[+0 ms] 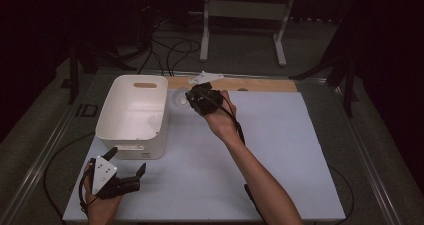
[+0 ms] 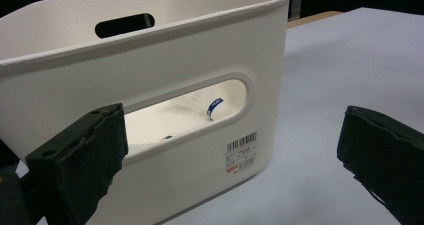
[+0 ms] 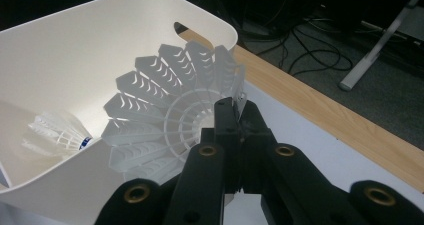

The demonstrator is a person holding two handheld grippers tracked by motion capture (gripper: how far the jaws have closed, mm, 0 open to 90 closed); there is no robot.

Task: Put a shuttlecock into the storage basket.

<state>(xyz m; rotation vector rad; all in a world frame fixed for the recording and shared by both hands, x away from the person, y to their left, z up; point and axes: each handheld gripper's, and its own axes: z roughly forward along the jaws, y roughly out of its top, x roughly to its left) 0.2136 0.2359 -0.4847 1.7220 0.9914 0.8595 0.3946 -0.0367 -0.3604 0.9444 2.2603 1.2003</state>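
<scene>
A white plastic shuttlecock (image 1: 179, 99) hangs by the right rim of a white bin (image 1: 131, 145) at the table's left. My right gripper (image 1: 192, 99) is shut on its skirt edge. In the right gripper view the shuttlecock (image 3: 160, 115) fans out ahead of the closed jaws of my right gripper (image 3: 237, 120), over the bin's rim (image 3: 75, 50). Another shuttlecock (image 3: 57, 130) lies inside the bin. My left gripper (image 1: 128, 160) stands open in front of the bin's near wall, holding nothing. In the left gripper view its jaws frame my left gripper (image 2: 231, 116) before the bin (image 2: 200, 50); a blue-banded shuttlecock (image 2: 215, 105) shows through the handle slot.
The bin stands on a white table mat (image 1: 260, 150). A wooden strip (image 1: 260, 84) runs along the table's far edge. Beyond it are floor cables (image 1: 170, 50) and a white frame stand (image 1: 245, 10). Metal rails border the table on both sides.
</scene>
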